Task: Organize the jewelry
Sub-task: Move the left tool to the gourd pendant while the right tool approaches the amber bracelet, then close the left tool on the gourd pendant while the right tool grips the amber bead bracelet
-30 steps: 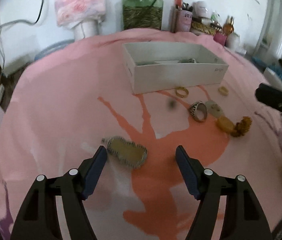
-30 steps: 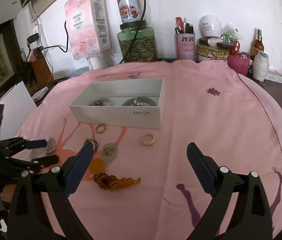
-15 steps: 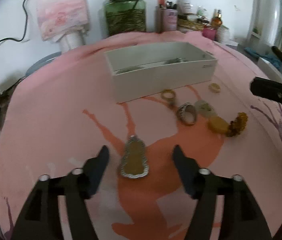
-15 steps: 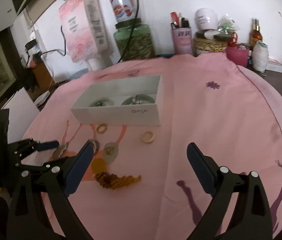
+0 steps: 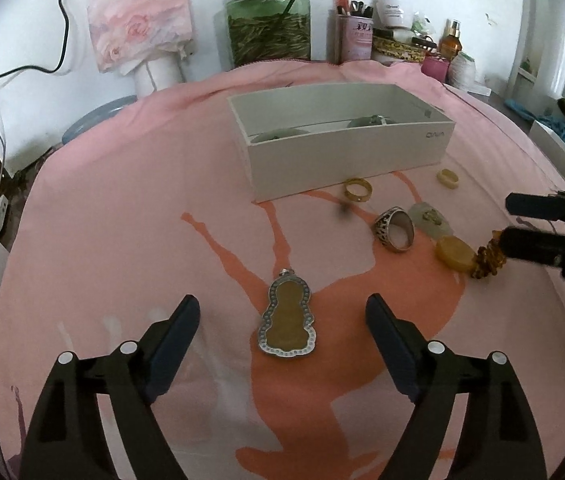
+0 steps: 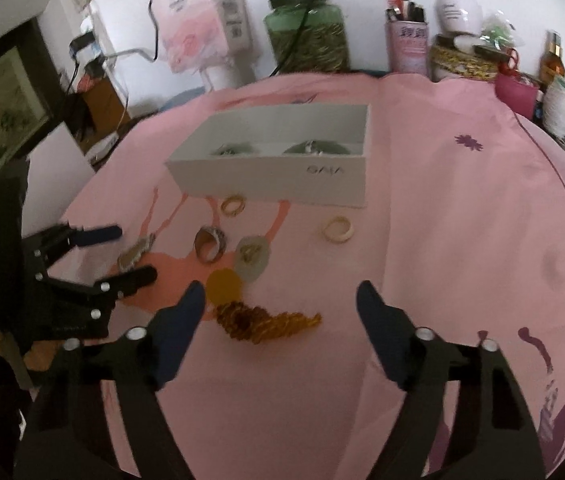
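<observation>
- Two tongs hover over the pink cloth (image 5: 122, 208), and we see loose jewelry scattered in front of a white box (image 5: 346, 148).
- Our left gripper (image 5: 282, 312) stands with its jaws apart and opening; the gourd-shaped pendant (image 5: 287, 322) lies flat on the cloth between the pads, touching neither.
- Our right gripper (image 6: 280, 300) has its jaws apart but closing; the amber bead strand (image 6: 266, 322) lies between the fingers (nearer the left one), not pressed by either.
- Just beyond the strand we find an amber disc (image 6: 224, 285), a pale green pendant (image 6: 252, 258) and a silver ring (image 6: 210, 245).
- Nearer the box lie a gold ring (image 6: 232, 205) and a cream ring (image 6: 338, 230).
</observation>
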